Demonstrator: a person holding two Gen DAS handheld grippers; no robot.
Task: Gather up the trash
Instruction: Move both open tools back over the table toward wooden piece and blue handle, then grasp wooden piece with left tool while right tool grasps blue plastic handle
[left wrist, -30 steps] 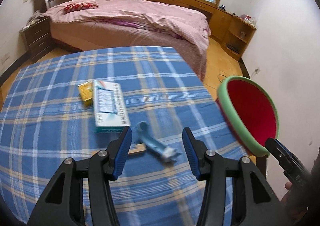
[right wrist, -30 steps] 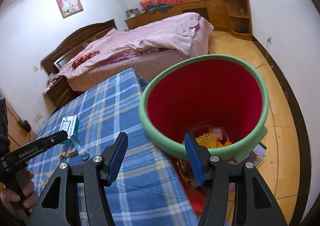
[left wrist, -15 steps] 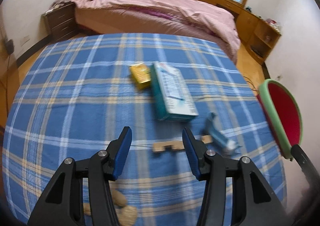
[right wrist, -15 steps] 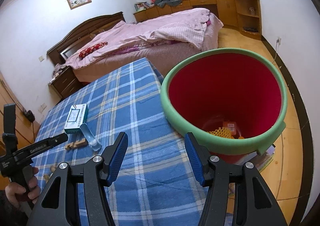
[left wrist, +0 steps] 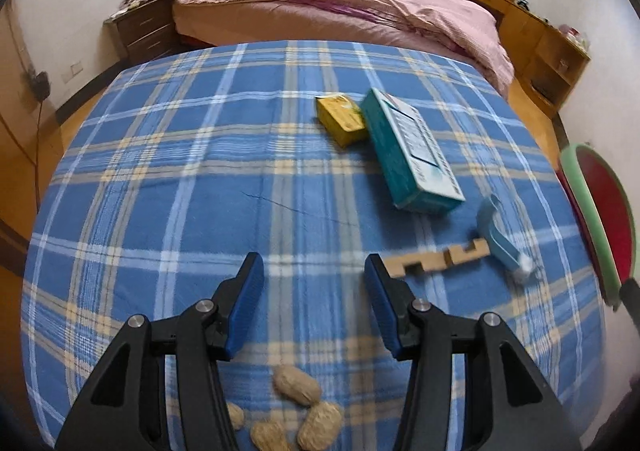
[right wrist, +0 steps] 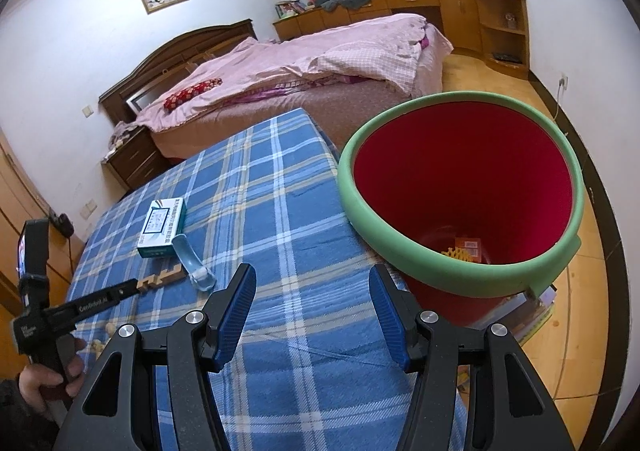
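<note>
On the blue plaid table (left wrist: pixel 200 179) lie a teal box (left wrist: pixel 412 155), a yellow box (left wrist: pixel 340 119), a blue plastic piece (left wrist: pixel 500 239), a notched wooden piece (left wrist: pixel 436 261) and several peanuts (left wrist: pixel 298 391). My left gripper (left wrist: pixel 314 291) is open and empty above the table, just beyond the peanuts. My right gripper (right wrist: pixel 312 299) is open and empty over the table's right edge, beside the red bin with a green rim (right wrist: pixel 460 187). The bin holds some scraps (right wrist: pixel 464 249). The teal box (right wrist: pixel 162 227) and the blue piece (right wrist: pixel 192 259) also show in the right wrist view.
A bed with pink covers (left wrist: pixel 340 7) stands beyond the table, with a nightstand (left wrist: pixel 144 27) at its left. Wooden cabinets (right wrist: pixel 460 15) line the far wall. Wooden floor (right wrist: pixel 576 351) lies right of the bin. The left gripper also shows in the right wrist view (right wrist: pixel 80 307).
My left gripper has swung left and back, so the boxes and blue piece now lie to its right and peanuts appear beneath it. My right gripper has drawn back from the bin.
</note>
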